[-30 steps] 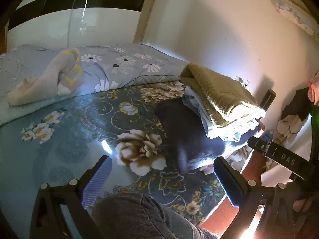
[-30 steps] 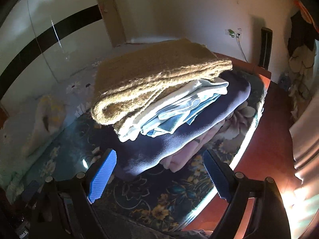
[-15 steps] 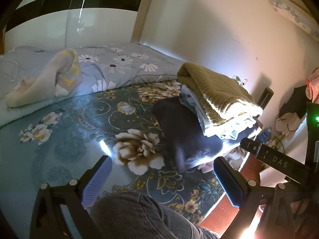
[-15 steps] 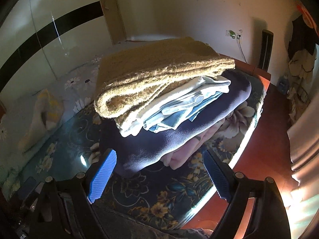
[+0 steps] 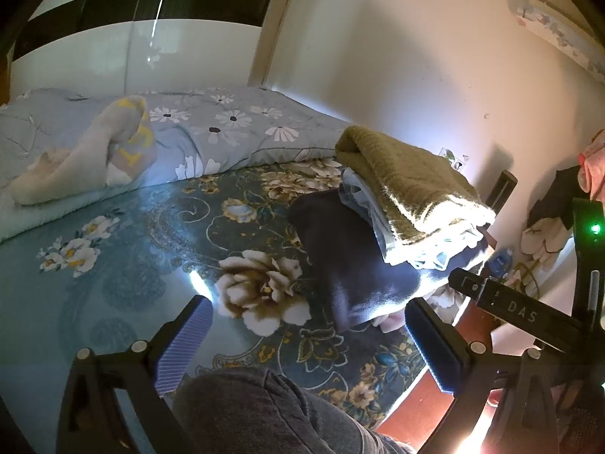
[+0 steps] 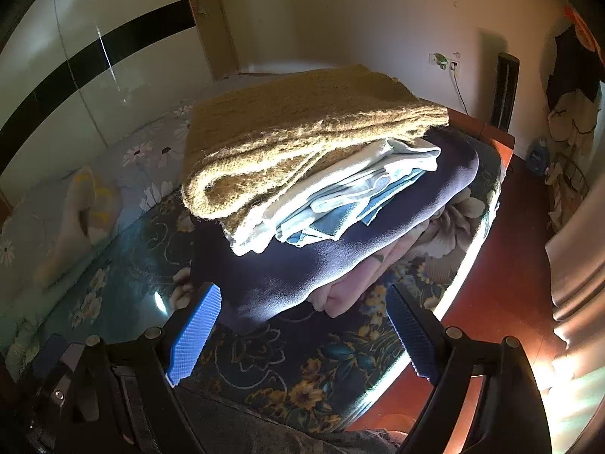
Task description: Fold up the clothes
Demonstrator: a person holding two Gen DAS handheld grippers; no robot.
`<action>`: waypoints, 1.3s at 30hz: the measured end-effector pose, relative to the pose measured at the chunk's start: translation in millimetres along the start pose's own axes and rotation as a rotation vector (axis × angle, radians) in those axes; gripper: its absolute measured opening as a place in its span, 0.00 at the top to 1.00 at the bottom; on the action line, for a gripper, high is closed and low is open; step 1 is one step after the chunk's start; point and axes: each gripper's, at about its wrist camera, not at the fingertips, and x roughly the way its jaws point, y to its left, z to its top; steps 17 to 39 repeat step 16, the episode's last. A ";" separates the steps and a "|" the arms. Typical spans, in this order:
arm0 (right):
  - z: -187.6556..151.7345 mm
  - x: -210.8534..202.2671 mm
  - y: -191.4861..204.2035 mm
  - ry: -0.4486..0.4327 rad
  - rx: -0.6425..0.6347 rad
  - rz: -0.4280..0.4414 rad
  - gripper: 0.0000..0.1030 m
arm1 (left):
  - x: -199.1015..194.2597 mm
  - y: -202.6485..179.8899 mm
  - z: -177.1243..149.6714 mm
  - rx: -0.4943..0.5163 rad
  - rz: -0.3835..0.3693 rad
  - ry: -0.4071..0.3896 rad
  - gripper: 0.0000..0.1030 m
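Observation:
A stack of folded clothes sits on the bed: a tan knit sweater on top, a pale blue garment under it, a dark navy garment below, and a pink one at the bottom. The stack also shows in the left wrist view. My right gripper is open and empty, just in front of the stack. My left gripper is open and empty, over the floral bedsheet left of the stack. A cream garment with yellow print lies loose on the quilt far left.
A grey-blue daisy quilt lies along the back of the bed. The bed's edge and red-brown floor are to the right. A person's grey-trousered leg is below the left gripper. Clothes hang at the right wall.
Both grippers have drawn back slightly from the stack and stayed open. The clothes have not moved.

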 end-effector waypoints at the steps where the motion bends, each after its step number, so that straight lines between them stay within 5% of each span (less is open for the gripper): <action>1: -0.2 0.0 0.7 0.001 -0.001 0.002 0.13 | -0.1 0.2 0.2 -0.002 0.001 0.000 0.00; 39: -2.6 2.4 2.9 0.015 -0.003 0.006 0.13 | -4.3 0.6 -1.3 -0.009 0.010 -0.023 0.00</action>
